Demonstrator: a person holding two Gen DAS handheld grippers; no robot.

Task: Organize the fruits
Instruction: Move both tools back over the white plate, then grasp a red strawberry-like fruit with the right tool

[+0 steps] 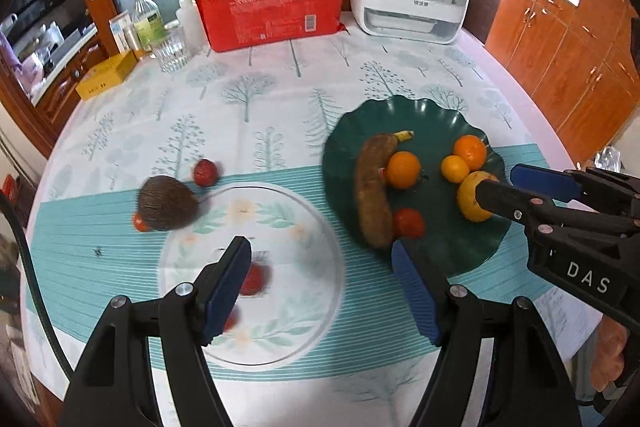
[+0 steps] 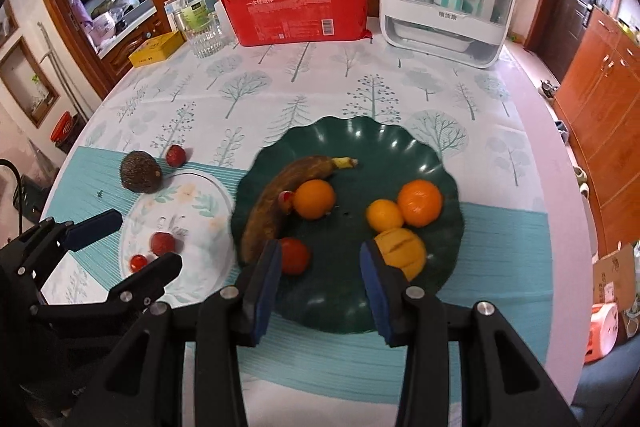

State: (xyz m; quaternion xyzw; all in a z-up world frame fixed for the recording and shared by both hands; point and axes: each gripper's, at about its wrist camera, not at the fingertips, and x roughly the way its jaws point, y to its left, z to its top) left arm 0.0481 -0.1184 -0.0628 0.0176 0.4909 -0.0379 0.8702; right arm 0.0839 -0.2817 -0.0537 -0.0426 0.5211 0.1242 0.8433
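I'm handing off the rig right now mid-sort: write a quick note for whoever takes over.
Left hand-held gripper: open, empty, over the floral plate, which holds two small red fruits.
Right hand-held gripper: open, empty, over the green plate's near edge.
Done: banana, three oranges, yellow fruit and tomato on the green plate.
Left: avocado and a red fruit lie on the tablecloth.

Far ahead of my tongs stood a red package of paper cups (image 2: 300,13) and a white cabinet (image 2: 448,3) at the table's back edge. Ahead-left I noted a glass tumbler (image 2: 206,37), bottle (image 2: 192,9), yellow box (image 2: 156,49).
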